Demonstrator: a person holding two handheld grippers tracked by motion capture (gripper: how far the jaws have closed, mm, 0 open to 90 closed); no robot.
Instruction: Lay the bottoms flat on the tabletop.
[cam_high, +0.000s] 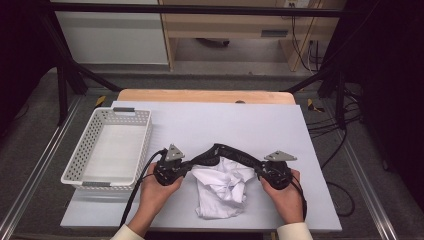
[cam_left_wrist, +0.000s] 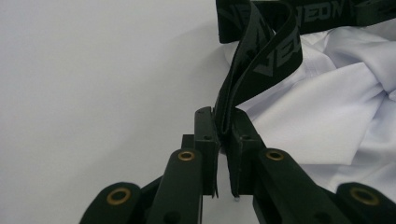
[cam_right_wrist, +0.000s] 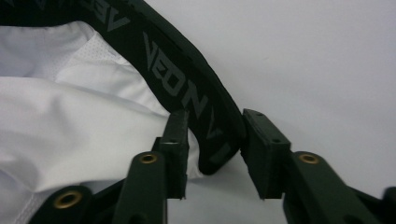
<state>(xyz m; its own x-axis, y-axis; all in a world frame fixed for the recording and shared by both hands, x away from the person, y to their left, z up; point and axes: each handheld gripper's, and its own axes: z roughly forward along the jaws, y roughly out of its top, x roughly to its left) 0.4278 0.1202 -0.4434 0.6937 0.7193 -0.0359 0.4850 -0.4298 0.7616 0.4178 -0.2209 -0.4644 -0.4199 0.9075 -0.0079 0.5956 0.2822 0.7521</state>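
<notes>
Near the front edge of the desk (cam_high: 260, 120), a crumpled white garment (cam_high: 221, 192) with a black waistband (cam_high: 227, 151) lies between the person's two hands. The left gripper (cam_left_wrist: 223, 140) has its jaws pressed together on a fold of the waistband, pinching it. The right gripper (cam_right_wrist: 212, 140) has its jaws spread, with the lettered waistband passing between them; whether they touch it cannot be told. A white perforated basket (cam_high: 85, 145) stands at the desk's left edge, well apart from the garment.

left gripper (cam_high: 186, 169) clamped shut, right gripper (cam_high: 258, 172) jaws parted
</notes>
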